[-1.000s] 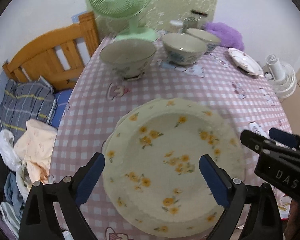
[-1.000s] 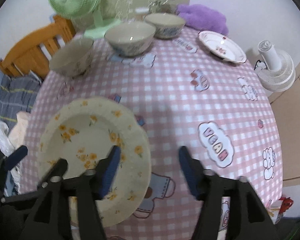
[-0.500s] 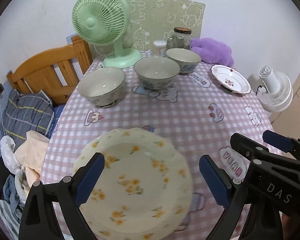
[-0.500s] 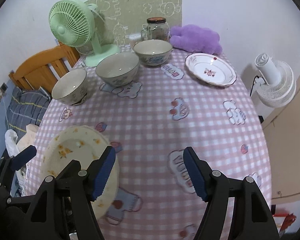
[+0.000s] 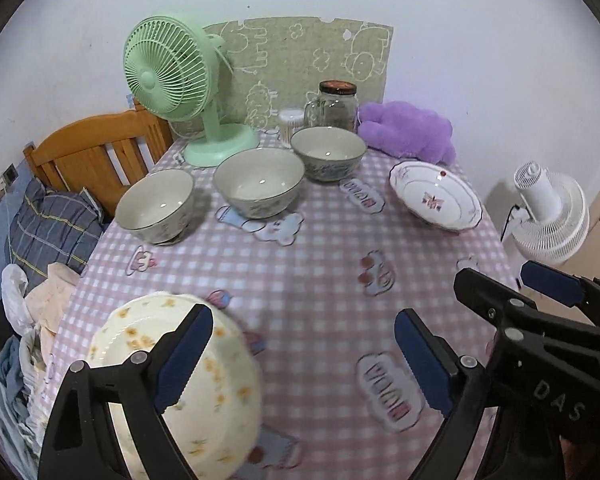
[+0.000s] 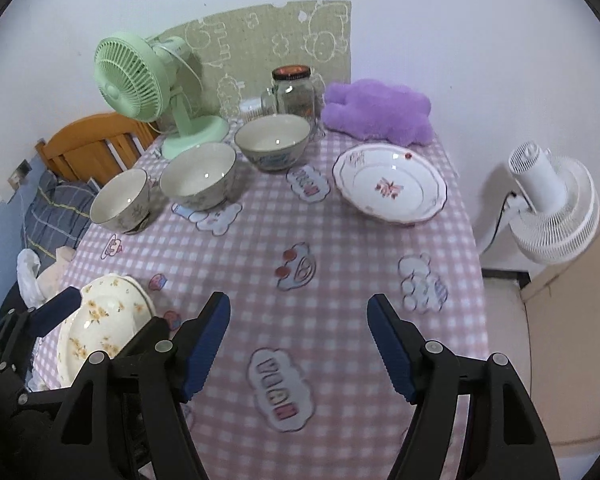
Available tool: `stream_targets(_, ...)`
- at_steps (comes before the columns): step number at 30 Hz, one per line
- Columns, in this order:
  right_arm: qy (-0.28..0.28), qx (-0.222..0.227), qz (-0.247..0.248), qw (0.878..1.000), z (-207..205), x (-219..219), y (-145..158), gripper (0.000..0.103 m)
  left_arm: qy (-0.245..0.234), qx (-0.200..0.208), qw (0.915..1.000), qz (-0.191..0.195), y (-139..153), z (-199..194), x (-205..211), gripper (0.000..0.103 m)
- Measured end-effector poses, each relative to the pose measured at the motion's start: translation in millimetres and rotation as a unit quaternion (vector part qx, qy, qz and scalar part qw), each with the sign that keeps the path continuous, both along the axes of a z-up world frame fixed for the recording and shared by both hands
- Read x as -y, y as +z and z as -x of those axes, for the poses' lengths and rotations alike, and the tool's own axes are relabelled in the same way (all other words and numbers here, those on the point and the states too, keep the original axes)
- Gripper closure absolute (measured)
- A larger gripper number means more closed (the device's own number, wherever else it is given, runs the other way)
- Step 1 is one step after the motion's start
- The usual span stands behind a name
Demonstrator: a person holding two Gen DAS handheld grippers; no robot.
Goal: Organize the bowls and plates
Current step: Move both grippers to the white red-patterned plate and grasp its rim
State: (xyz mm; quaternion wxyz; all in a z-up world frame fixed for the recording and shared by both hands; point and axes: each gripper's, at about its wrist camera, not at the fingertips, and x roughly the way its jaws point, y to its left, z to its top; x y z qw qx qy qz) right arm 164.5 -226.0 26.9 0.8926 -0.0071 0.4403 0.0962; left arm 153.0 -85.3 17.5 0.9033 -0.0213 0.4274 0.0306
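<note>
Near the desk's (image 5: 320,280) front-left corner: yellow-flowered plate (image 5: 204,372), flat on the checked cloth. Left gripper (image 5: 304,360) above it, fingers spread wide, nothing between them, jaws just narrowed slightly. Right gripper (image 6: 298,344) over the front edge, fingers apart, holding nothing. Three bowls (image 6: 198,176) in a diagonal row toward the back-left corner. White plate with red flower (image 6: 390,188) by the back-right corner. Green fan (image 5: 172,76), jar (image 5: 336,106), purple plush (image 5: 408,130) along the back edge.
</note>
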Motion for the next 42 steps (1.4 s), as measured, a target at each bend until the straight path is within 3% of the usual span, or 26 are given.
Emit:
stream_targets(8,0.015,0.025,0.012,1.0,-35.2,36.1,0.5,0.028,0.03,0.009,0.9995,-0.006,-2.4,-37.7,45.1,0.014)
stream_targets(18,-0.005,0.023,-0.024,0.999,-105.6,84.8,-9.2,0.025,0.006,0.018,0.9993,-0.032,-7.2,-110.2,89.5,0.014)
stream_targets(30,-0.062,0.024,0.011,0.998,-198.6,112.6,-59.3,0.022,-0.013,-0.012,0.9997,-0.017,-62.5,-215.3,126.6,0.02)
stream_targets(36,-0.083,0.004,0.008,0.997,-240.7,125.4,-90.9,0.022,-0.025,-0.026,0.9988,-0.032,-86.4,-252.1,140.2,0.022)
stream_targets(42,-0.099,-0.017,0.008,0.995,-266.2,134.7,-109.8,0.022,-0.012,-0.045,0.9987,-0.021,-108.1,-275.7,138.2,0.022)
